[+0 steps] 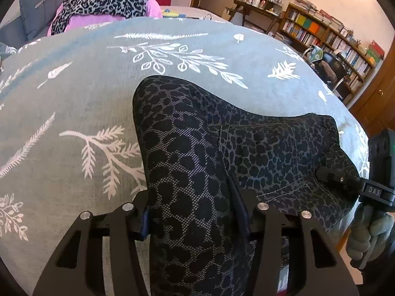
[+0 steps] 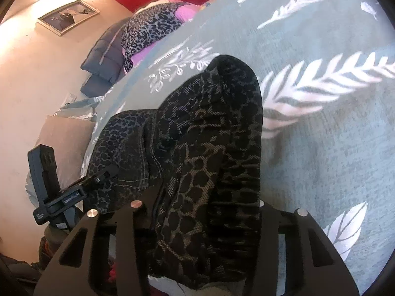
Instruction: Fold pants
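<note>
Dark leopard-print pants (image 1: pixel 197 153) lie on a grey-green cloth with white leaf prints (image 1: pixel 86 86). My left gripper (image 1: pixel 195 219) is shut on a fold of the pants, which fills the gap between its fingers. My right gripper (image 2: pixel 200 219) is shut on the pants (image 2: pixel 209 128) too, with the bunched fabric draped over its jaws. The right gripper's finger also shows in the left wrist view (image 1: pixel 338 178), pinching the pants' right edge. The left gripper's finger shows in the right wrist view (image 2: pixel 98 176), at the pants' left edge.
A pile of leopard-print and pink clothes (image 1: pixel 106 2) lies at the far edge, on a grey cushion (image 1: pixel 34 12). Bookshelves (image 1: pixel 328 37) and a chair (image 1: pixel 330 69) stand to the right. The cloth's edge drops off near the right gripper (image 1: pixel 358 128).
</note>
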A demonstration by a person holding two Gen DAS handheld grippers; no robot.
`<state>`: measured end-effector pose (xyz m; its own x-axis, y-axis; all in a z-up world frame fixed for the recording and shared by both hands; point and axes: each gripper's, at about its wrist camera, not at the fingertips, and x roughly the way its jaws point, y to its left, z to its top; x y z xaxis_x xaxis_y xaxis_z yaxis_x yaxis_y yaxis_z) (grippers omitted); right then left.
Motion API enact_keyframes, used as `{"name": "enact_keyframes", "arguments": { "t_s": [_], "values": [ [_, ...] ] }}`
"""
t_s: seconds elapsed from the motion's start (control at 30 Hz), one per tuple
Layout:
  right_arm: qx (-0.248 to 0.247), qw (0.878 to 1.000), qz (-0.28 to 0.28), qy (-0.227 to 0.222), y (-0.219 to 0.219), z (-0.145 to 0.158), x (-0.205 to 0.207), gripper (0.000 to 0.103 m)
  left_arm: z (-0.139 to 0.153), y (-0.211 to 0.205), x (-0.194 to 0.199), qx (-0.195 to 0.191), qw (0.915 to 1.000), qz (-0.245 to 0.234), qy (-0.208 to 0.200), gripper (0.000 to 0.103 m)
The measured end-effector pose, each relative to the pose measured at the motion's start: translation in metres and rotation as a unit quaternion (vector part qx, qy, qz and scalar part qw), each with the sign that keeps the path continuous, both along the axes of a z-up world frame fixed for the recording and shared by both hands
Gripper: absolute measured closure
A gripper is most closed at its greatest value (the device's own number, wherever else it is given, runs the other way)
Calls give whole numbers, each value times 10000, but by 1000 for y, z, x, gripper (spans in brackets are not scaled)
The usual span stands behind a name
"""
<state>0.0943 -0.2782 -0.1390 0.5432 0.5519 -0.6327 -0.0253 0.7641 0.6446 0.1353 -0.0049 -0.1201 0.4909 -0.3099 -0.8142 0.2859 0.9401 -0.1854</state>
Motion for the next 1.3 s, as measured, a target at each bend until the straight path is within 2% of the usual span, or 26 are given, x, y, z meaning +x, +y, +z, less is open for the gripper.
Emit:
{"name": "enact_keyframes", "arguments": {
  "t_s": [0.3, 0.53, 0.63, 0.8, 1.03, 1.13, 1.2, 1.23, 1.27, 1.3],
  "values": [
    [-108, 9983, 40, -569, -6, 41, 23, 66, 25, -4, 27, -258, 9994, -29, -207, 60],
    [-102, 9962, -88, -856, -23, 60, 84, 66, 48, -24, 82, -209, 9984, -60, -526, 60],
    [-74, 9955, -184, -927, -35, 62, 123, 66, 53, -37, 122, -209, 9978, -70, -625, 60],
    [-160, 9952, -300, -920, -52, 54, 183, 66, 45, -55, 179, -259, 9977, -74, -625, 60],
    [-458, 9964, -348, -618, -68, 16, 243, 66, 1, -77, 240, -188, 9991, -144, -360, 59],
    [-464, 9971, -375, -479, -71, -2, 248, 65, -18, -78, 251, -154, 9996, -134, -215, 52],
    [-393, 9975, -427, -397, -75, -12, 248, 63, -28, -73, 254, -217, 9997, -80, -110, 35],
    [-344, 9977, -459, -356, -76, -16, 246, 61, -32, -71, 254, -244, 9997, -42, -59, 29],
    [-267, 9979, -511, -311, -79, -21, 246, 58, -37, -68, 256, -256, 9997, 40, -2, 18],
    [-225, 9978, -544, -294, -79, -22, 244, 55, -41, -64, 258, -297, 9995, 109, 47, 11]
  ]
}}
